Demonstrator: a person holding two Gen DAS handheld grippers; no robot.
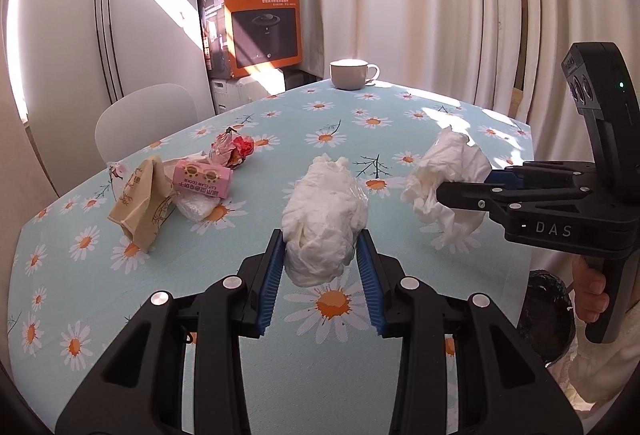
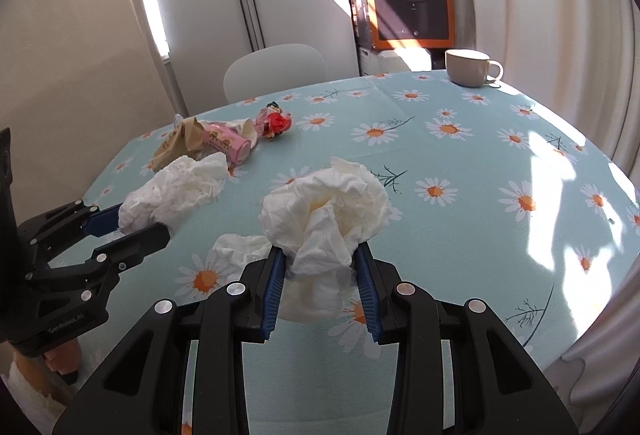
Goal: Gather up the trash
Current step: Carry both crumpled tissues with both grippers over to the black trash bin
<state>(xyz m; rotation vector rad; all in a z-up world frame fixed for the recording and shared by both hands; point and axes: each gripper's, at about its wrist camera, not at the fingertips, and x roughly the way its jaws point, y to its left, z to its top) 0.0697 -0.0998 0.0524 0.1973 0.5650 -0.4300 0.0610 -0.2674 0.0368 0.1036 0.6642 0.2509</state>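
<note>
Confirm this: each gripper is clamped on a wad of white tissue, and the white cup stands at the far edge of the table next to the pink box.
Wrong about the cup. It stands alone at the far edge, well apart from the pink box, as the left wrist view shows. The left gripper and right gripper do each clamp a tissue wad.

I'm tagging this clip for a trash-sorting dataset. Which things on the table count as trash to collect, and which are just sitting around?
Trash to collect:
- crumpled tissue in the left gripper
- second tissue wad in the right gripper
- brown paper bag
- pink cookie packet
- red wrapper

Just lying about:
- white cup
- orange Philips box
- white chair
</note>
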